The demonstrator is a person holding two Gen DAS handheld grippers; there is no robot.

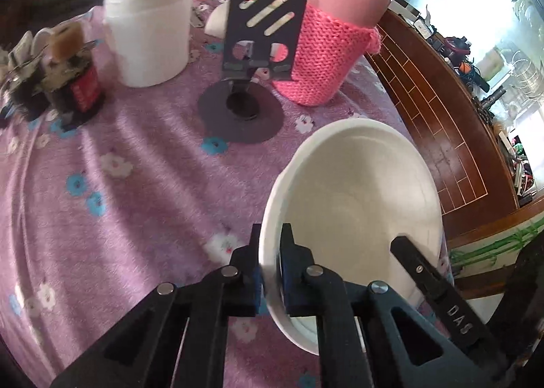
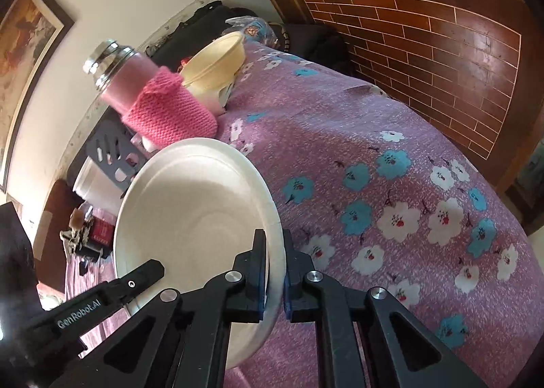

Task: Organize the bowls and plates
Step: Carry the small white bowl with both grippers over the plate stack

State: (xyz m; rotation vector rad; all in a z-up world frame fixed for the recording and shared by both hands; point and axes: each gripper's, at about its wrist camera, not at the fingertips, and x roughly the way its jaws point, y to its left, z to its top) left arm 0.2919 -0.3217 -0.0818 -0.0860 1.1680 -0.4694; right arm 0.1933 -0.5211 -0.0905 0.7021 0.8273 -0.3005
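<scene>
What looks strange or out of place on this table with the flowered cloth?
The white bowl is odd: both grippers hold its rim, the left gripper and the right gripper on opposite sides. Behind the pink bottle, a cream bowl leans tilted. Nothing looks spilled or broken.

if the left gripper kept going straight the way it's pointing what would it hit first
The left gripper is already shut on the near rim of the white bowl, so the bowl comes first. Beyond it, probably the purple floral cloth; depth is unclear.
</scene>
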